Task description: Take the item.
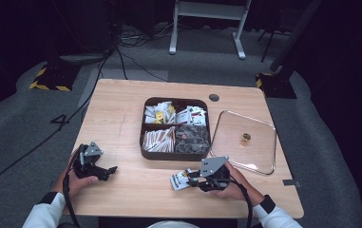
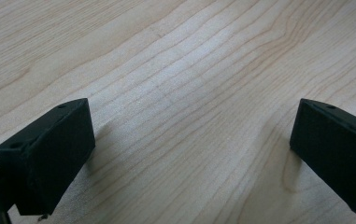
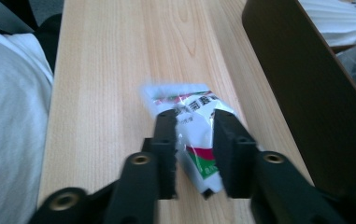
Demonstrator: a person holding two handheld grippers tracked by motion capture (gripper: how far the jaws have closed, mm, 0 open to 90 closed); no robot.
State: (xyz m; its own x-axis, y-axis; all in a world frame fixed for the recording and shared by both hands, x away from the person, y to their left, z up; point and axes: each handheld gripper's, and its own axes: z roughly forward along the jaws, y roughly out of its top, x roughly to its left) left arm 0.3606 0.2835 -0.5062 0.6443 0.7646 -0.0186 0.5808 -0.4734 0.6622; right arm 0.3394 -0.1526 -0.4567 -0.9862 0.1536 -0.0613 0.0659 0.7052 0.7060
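While the right tool (image 3: 193, 126) straddles a white packet (image 3: 192, 107) slackly, its red-green print blurred, left tool (image 2: 192, 140) wide.

We see a bench (image 2: 189, 70) of pale wood with a smooth, faintly sheened grain, and matt black plastic jaws on each tool. The sachet (image 3: 196, 135) looks like glossy printed foil; the lid (image 1: 242, 142) is clear, shiny plastic with a brass-like knob (image 1: 245, 138).
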